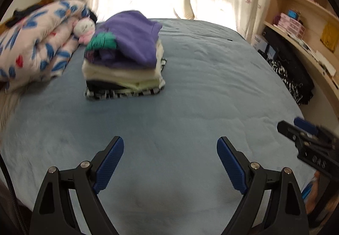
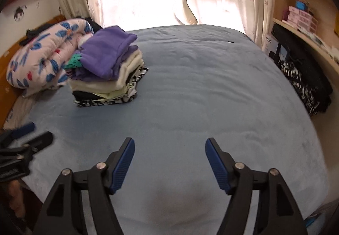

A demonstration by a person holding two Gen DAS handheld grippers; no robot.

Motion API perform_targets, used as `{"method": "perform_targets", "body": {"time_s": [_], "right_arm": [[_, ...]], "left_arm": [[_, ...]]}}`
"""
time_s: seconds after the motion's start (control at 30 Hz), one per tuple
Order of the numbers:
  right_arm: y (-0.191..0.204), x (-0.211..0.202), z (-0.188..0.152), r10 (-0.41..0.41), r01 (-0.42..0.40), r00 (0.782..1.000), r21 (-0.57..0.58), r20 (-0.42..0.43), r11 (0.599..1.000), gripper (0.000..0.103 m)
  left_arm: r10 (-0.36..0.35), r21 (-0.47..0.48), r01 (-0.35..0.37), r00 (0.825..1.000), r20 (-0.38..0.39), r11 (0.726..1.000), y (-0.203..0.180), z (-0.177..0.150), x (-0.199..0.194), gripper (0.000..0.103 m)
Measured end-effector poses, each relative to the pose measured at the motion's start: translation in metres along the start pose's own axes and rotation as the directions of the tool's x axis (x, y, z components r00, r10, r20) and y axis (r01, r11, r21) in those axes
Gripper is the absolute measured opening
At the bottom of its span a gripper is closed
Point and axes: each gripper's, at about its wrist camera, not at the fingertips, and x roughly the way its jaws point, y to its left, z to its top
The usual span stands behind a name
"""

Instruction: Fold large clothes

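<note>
Left wrist view: the left gripper (image 1: 170,146) hangs level over the near part of the blue bed (image 1: 211,86), jaws spread wide and holding nothing. A stack of folded clothes (image 1: 124,59), topped by a purple garment (image 1: 133,35), sits far left on the bed, just beside a flowered quilt (image 1: 36,44) and well apart from the gripper. The right gripper (image 1: 296,129) shows at the right edge; how far open it is cannot be told from here.

Right wrist view: the right gripper (image 2: 170,146) is likewise wide open and empty, pointing across the bare middle of the bed. The stack lies far left. The left gripper (image 2: 34,131) shows at the left edge.

No unfolded garment lies on the bed, so the work appears to be between items; the next move likely calls for fetching another piece, perhaps from the dark pile (image 2: 305,80) at the far right.
</note>
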Motion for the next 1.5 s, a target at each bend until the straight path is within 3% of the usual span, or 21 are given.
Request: {"method": "perform_targets", "body": {"time_s": [0.13,0.33,0.5,0.67,1.5], "right_arm": [[0.000,-0.007,-0.031,0.024,-0.025,0.999,0.025,0.022,0.999,0.071],[0.004,-0.014,-0.057,0.016,-0.019,0.998,0.046,0.053,0.999,0.075],[0.010,-0.016,-0.074,0.014,-0.016,0.998,0.038,0.059,0.999,0.076],[0.017,-0.018,-0.088,-0.013,0.012,0.998,0.023,0.068,1.000,0.076],[0.016,-0.020,-0.111,-0.069,0.066,0.994,0.033,0.080,0.997,0.076]], "left_arm": [[-0.029,-0.063,0.028,0.999,-0.018,0.998,0.003,-0.029,0.006,0.102],[0.022,-0.049,-0.022,1.000,0.011,0.999,-0.009,-0.058,0.000,0.102],[0.025,-0.062,-0.024,0.999,0.020,0.998,-0.016,-0.075,-0.005,0.102],[0.062,-0.011,-0.062,0.997,0.038,0.998,-0.028,-0.087,-0.010,0.102],[0.107,-0.019,-0.107,0.994,0.017,0.994,-0.029,-0.108,-0.004,0.102]]}}
